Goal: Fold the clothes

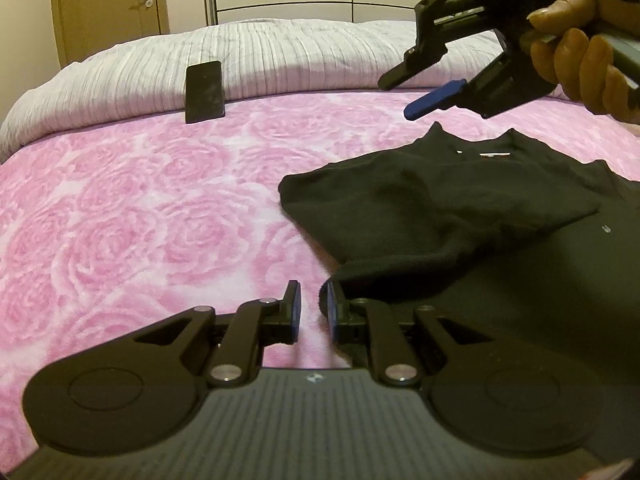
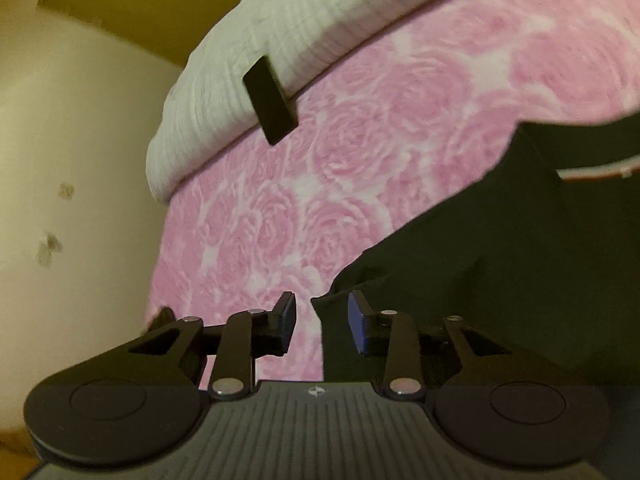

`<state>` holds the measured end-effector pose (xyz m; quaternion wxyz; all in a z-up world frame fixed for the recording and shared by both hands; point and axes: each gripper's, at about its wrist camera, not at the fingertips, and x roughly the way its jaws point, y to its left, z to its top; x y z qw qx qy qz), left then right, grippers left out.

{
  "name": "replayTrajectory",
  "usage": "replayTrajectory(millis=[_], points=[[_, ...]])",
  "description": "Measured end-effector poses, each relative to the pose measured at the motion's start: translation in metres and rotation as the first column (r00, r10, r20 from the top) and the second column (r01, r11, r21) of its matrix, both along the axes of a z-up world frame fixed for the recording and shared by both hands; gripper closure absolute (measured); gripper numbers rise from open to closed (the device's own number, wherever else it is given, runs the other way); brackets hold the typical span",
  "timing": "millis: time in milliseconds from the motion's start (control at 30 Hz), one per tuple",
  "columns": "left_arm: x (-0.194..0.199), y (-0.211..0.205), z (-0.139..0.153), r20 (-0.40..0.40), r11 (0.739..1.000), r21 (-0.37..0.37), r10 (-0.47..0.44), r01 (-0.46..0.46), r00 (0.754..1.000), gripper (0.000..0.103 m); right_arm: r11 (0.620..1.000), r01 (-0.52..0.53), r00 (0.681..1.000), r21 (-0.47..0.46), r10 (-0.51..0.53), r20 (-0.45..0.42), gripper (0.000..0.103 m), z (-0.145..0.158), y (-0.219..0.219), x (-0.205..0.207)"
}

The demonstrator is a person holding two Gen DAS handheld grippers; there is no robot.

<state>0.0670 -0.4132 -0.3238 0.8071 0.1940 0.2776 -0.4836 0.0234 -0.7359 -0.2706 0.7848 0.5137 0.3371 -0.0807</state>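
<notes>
Black knit garment (image 1: pixel 440 208), soft and matte, lies partly folded on the bed at about 3 o'clock in the left wrist view, one flap already laid over the body and a small white and red neck label (image 1: pixel 490 155) showing at its far edge. Judged from its drape, the fabric is light, limp and not slippery; it should bunch rather than hold a crease, so a pinch at a hem or corner, taken through both layers, seems the safest hold. A dark cuff-like corner (image 1: pixel 340 280) reaches toward 6 o'clock and lies against the right-side pad of the left hand-held gripper (image 1: pixel 310 308).

The left hand-held gripper has its jaws nearly together with a narrow gap between the blue pads; the cloth edge sits at one pad, but no fabric is clearly clamped. The right hand-held gripper (image 1: pixel 398 96), held in a person's hand (image 1: pixel 576 48), hovers at 1 o'clock above the garment with jaws parted and nothing between them; in its own tilted view a fold of black cloth lies just beyond the gap, untouched.

Beneath lies a pink fleece blanket (image 1: pixel 140 208) with a rose pattern, plush in texture. Beyond it, at 12 o'clock, a white ribbed coverlet (image 1: pixel 260 52) rises over the pillows, and a flat black rectangular slab (image 1: pixel 204 92) leans against it.
</notes>
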Motion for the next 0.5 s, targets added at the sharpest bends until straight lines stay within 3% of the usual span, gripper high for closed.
replayTrajectory(millis=[100,200,367,500], points=[[-0.005,0.001,0.001,0.001,1.000,-0.002,-0.012,0.012,1.000,0.091,0.998,0.037,0.999,0.043,-0.038,0.017,0.065,-0.002,-0.002,-0.011],[-0.008,0.001,0.001,0.002,1.000,-0.003,-0.020,0.020,1.000,0.091,0.993,0.068,0.996,0.101,-0.072,0.044,0.054,-0.005,-0.004,-0.020],[-0.011,0.003,0.002,0.002,1.000,-0.002,-0.023,0.023,1.000,0.091,0.984,0.095,0.992,0.149,-0.107,0.074,0.015,-0.005,-0.004,-0.030],[-0.012,0.004,0.002,0.007,1.000,-0.003,-0.023,0.023,1.000,0.091,0.977,0.119,0.987,0.175,-0.136,0.087,0.012,-0.007,-0.003,-0.035]])
